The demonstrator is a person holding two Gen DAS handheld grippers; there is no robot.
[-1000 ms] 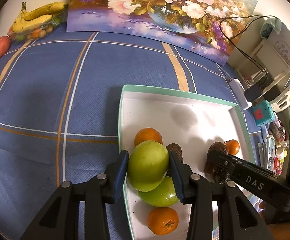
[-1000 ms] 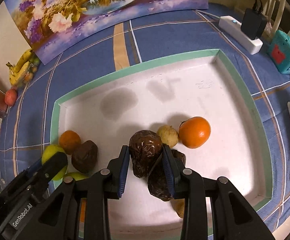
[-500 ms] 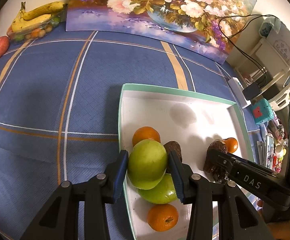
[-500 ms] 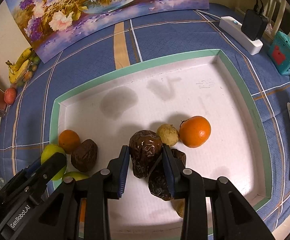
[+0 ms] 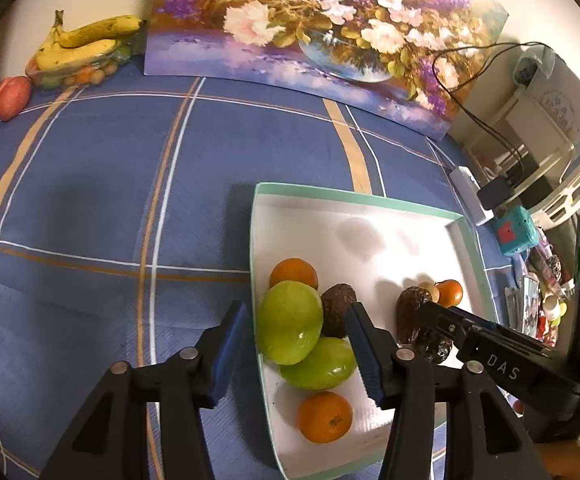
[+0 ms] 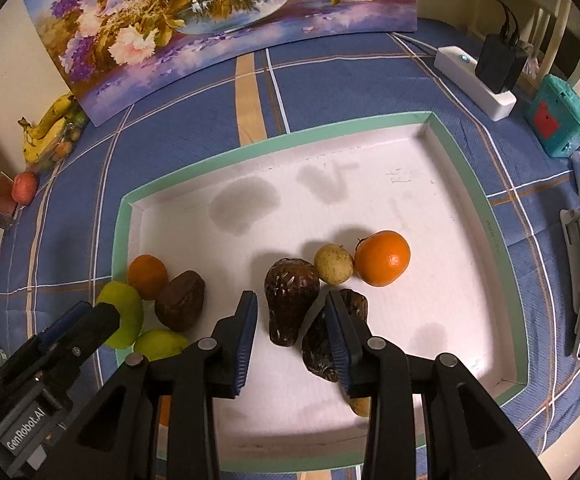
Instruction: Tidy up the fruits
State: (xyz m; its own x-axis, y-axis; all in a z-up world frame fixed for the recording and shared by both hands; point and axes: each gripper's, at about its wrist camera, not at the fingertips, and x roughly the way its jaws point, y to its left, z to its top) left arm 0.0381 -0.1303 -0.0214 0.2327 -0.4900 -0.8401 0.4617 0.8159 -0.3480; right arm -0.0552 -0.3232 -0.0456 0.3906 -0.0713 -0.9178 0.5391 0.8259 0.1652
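A: What is the left gripper doing?

B: Its jaws have just been opening. The green apple sits between them, but there are gaps on both sides, so it is released and rests in the tray, against the left wall.

A: And the right gripper?

B: It straddles a dark wrinkled fruit near the tray's middle. A gap shows on the left pad; the right pad stands beside it, in front of a second dark fruit. I read it as let go, the fruit lying on the tray floor.

A: What else is in the tray?

B: By the left wall, next to the apple: a second green apple, two oranges, one at each end of the group, and a brown fruit. Around the dark fruit: a small yellowish fruit and another orange.

A: How far along is it?

B: Well along, I judge. Two groups are in the tray, though each is mixed. Off the tray, at the far left corner of the tabletop, bananas and a red fruit remain; whether they belong to the task I cannot tell.

A: Their condition?

B: The apples are glossy and smooth; the dark fruits are shrivelled and matte.
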